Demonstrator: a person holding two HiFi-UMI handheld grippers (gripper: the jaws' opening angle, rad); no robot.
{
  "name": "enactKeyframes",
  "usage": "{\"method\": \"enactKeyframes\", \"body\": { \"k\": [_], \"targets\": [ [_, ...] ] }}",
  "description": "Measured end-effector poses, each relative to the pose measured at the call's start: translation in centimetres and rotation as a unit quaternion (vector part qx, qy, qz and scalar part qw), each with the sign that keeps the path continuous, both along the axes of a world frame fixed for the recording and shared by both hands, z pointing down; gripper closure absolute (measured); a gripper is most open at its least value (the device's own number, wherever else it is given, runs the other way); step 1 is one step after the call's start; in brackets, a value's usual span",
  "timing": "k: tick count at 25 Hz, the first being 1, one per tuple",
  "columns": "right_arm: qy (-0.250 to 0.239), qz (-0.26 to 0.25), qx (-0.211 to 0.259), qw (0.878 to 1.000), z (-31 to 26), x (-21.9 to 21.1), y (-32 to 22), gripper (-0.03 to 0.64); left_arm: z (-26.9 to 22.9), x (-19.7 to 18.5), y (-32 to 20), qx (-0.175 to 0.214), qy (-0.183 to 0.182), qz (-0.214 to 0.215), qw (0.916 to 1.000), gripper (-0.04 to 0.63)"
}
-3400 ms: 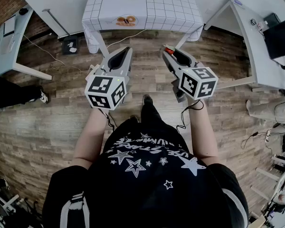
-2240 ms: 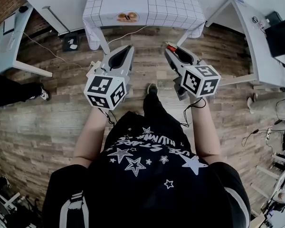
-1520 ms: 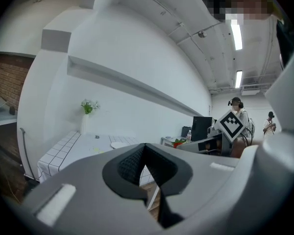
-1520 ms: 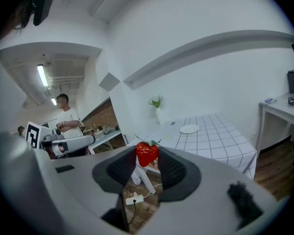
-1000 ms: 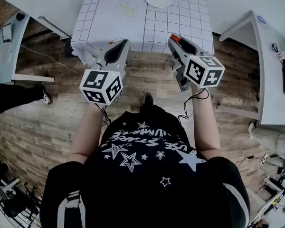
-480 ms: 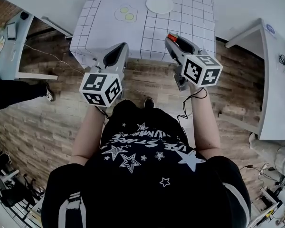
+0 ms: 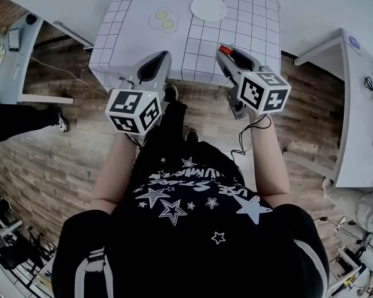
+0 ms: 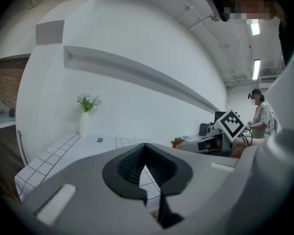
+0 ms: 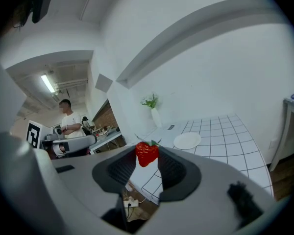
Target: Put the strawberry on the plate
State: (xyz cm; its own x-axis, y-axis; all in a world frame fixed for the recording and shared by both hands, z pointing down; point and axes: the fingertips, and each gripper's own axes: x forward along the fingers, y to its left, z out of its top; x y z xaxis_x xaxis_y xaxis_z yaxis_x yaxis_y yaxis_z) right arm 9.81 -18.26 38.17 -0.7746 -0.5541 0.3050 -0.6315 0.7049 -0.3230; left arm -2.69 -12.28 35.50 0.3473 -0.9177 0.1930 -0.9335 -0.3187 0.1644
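Observation:
A red strawberry (image 9: pixel 147 153) with a green cap is pinched between the jaws of my right gripper (image 9: pixel 146 164). In the head view the strawberry (image 7: pixel 224 48) shows at the tip of the right gripper (image 7: pixel 227 53), just over the near edge of the grid-patterned table (image 7: pixel 248 36). The white plate (image 7: pixel 208 8) lies farther in on the table, ahead and slightly left of that tip; it is bare (image 9: pixel 187 141). My left gripper (image 7: pixel 163 57) hovers at the table's near edge with its jaws together and nothing held (image 8: pixel 146 149).
A fried-egg toy (image 7: pixel 163 20) lies left of the plate. A white vase with flowers (image 9: pixel 155 112) stands at the table's far end. A white desk (image 7: pixel 354 104) is on the right, a grey desk (image 7: pixel 6 48) on the left. Another person (image 9: pixel 68 119) stands in the background.
The person has walked up to the grid table, which has come nearer in view. Both gripper tips now reach its near edge. The strawberry has stayed in the right gripper throughout.

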Motion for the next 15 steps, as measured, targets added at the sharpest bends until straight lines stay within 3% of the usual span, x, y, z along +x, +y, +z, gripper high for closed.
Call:
{"method": "enactKeyframes", "body": {
  "k": [15],
  "targets": [
    [0.024,0.035,-0.007,0.999,0.9,-1.3,-8.2,0.469,0.8,-1.9,-10.0,0.002,0.015,0.036,0.9992,0.588]
  ]
}}
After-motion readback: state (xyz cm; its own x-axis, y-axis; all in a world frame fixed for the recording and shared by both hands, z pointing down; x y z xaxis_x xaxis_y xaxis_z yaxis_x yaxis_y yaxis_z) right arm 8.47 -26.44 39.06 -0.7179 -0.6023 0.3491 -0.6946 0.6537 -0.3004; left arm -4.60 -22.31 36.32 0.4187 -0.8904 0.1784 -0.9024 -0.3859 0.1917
